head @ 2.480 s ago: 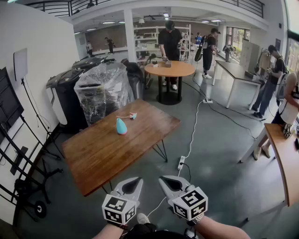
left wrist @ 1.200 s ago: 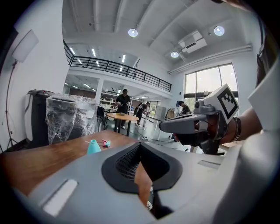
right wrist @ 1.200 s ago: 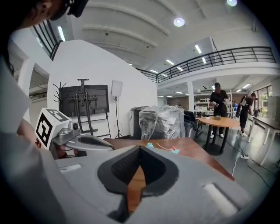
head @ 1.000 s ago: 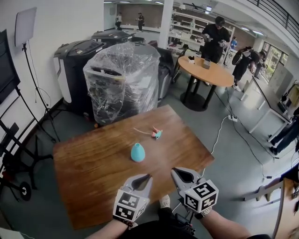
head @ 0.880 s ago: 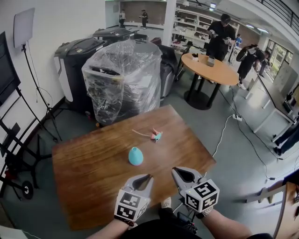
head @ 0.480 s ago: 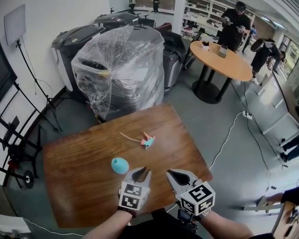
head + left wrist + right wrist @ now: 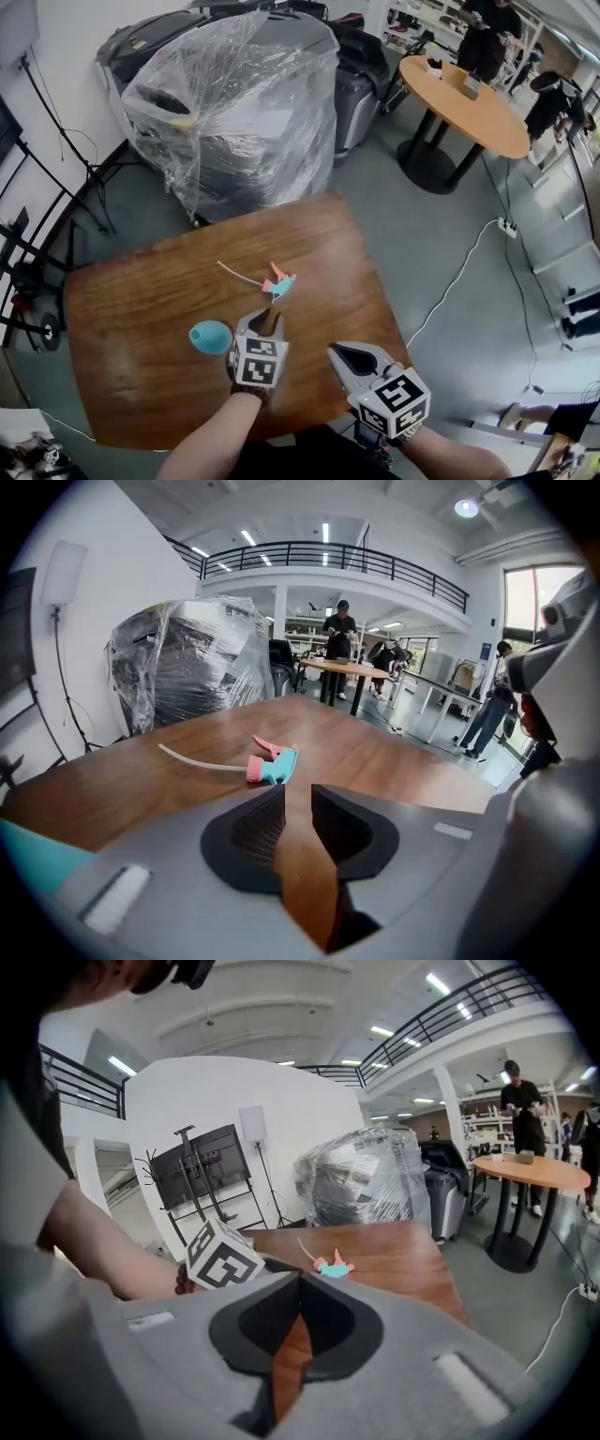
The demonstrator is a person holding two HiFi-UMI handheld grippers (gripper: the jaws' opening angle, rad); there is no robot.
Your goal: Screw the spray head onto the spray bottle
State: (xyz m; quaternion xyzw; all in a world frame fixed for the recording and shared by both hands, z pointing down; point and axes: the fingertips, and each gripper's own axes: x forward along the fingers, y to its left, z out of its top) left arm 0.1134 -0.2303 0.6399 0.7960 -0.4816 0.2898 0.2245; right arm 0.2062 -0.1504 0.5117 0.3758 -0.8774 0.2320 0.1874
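Both grippers have come forward and down over the wooden table (image 7: 131, 291) since a moment ago, the left one furthest. From the head view, the left gripper (image 7: 266, 322) now hangs low over the wood, between the teal spray bottle (image 7: 210, 337) lying just to its left and the pink-and-teal spray head (image 7: 278, 282) lying just beyond its tips, its thin tube trailing away. The right gripper (image 7: 338, 354) sits back near the table's near edge.

Looking along the left gripper (image 7: 298, 797), its jaws have just been opening and stand a narrow gap apart with only bare wood between them. The spray head (image 7: 272, 764) lies straight ahead, and a teal sliver of the bottle (image 7: 26, 853) shows at the lower left.

Looking along the right gripper (image 7: 299, 1283), its jaws are pressed together on nothing, and the spray head (image 7: 332, 1267) lies well ahead.

I'd say this is the reach before the first pickup; nothing is joined yet. Next, the left jaws need to widen further and settle around one part.
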